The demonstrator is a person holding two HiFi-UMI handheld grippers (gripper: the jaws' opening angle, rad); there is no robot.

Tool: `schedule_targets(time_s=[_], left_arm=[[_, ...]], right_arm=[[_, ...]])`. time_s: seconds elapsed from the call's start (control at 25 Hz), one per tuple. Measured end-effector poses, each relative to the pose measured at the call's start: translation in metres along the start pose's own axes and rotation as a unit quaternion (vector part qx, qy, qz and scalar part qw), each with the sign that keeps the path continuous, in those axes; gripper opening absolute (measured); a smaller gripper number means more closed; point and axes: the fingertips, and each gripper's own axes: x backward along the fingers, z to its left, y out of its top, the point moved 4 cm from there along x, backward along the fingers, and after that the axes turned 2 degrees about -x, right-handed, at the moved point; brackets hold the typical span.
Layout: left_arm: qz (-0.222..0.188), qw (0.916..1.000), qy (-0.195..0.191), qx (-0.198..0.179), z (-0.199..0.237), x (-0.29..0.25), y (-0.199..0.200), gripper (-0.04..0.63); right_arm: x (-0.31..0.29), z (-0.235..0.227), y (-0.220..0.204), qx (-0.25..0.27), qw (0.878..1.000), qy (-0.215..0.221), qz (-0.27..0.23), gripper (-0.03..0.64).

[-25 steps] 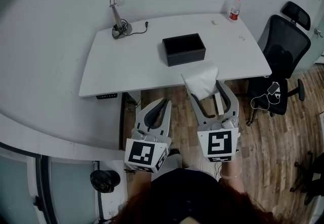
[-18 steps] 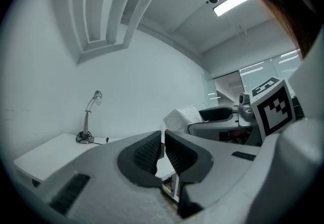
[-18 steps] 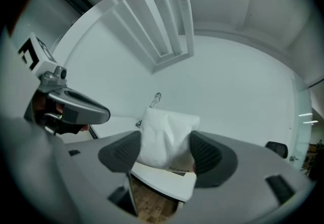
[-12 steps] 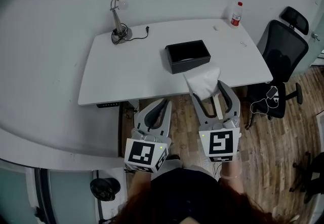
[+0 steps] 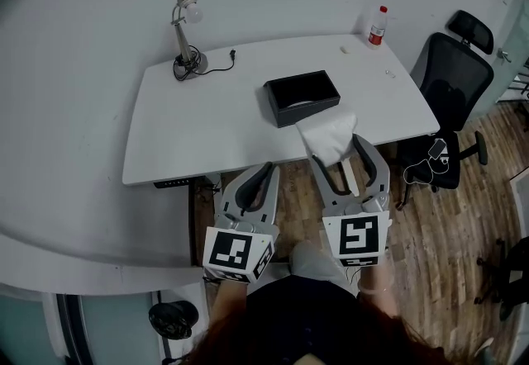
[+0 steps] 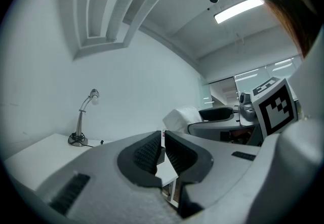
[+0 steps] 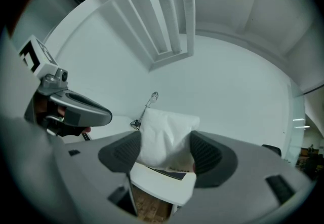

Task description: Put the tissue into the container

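The right gripper [image 5: 337, 153] has its 2 jaws clamped on a crumpled white tissue [image 5: 328, 134]. The tissue fills the space between the dark ribbed pads [image 7: 206, 153] and bulges out past the jaw tips. Just ahead of those tips, an open black rectangular container [image 5: 302, 97] sits on a white table [image 5: 207, 124]. In the head view the tissue is just short of the container's near wall, over the table's near edge.

The left gripper [image 5: 263, 173] is beside the right one and short of the table edge. Its 2 jaws are drawn together to a thin slit, with nothing between them.

Far ahead of the left jaws a silver desk lamp [image 5: 185, 33] stands at the table's back corner. A clear bottle with a red cap [image 5: 377, 26] stands well beyond the right jaws, and a black office chair [image 5: 450, 91] is off to their right.
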Motion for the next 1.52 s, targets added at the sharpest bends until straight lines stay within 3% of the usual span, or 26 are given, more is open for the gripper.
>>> schedule_targets(time_s=[1.52], left_arm=[[0.02,0.9997,-0.012,-0.01,0.054,-0.097,-0.008,0.041]], right_arm=[[-0.106,-0.032,-0.021,-0.021,1.0,0.014,0.016,0.321]])
